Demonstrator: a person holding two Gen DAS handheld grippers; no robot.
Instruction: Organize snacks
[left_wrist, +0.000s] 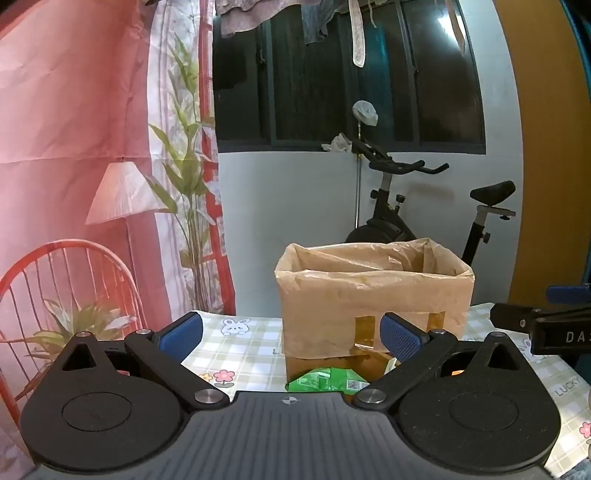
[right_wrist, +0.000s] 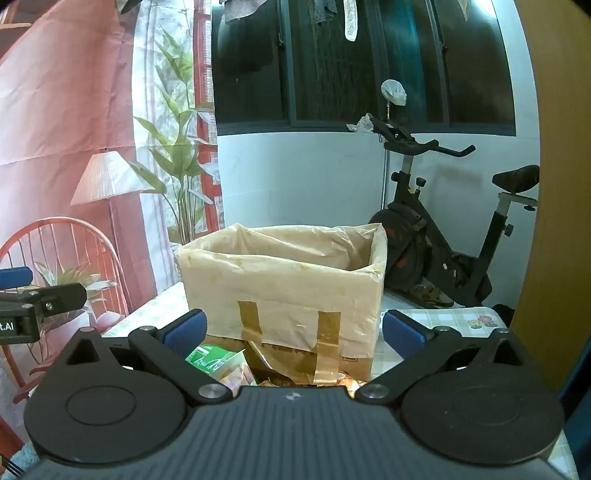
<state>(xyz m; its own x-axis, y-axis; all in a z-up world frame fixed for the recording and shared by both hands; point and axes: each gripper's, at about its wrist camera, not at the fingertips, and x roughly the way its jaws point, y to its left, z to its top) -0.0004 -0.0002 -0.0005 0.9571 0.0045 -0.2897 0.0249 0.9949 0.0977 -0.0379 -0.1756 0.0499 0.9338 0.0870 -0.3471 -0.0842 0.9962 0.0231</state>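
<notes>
A cardboard box (left_wrist: 373, 299) lined with a tan plastic bag stands on the checked tablecloth (left_wrist: 243, 347); the right wrist view shows the same box (right_wrist: 284, 291) with brown tape strips on its front. A green snack packet (left_wrist: 325, 380) lies in front of the box, low between the left gripper's fingers. My left gripper (left_wrist: 291, 336) is open and holds nothing. My right gripper (right_wrist: 293, 332) is open too, above the green packet (right_wrist: 212, 360) and several other snack wrappers (right_wrist: 240, 376) lying at the box's foot. What is inside the box is hidden.
An exercise bike (right_wrist: 443, 240) stands behind the table by a white wall and dark window. A printed backdrop (left_wrist: 74, 184) with a lamp and chair hangs at left. The right gripper's tip (left_wrist: 535, 325) shows at the left view's right edge.
</notes>
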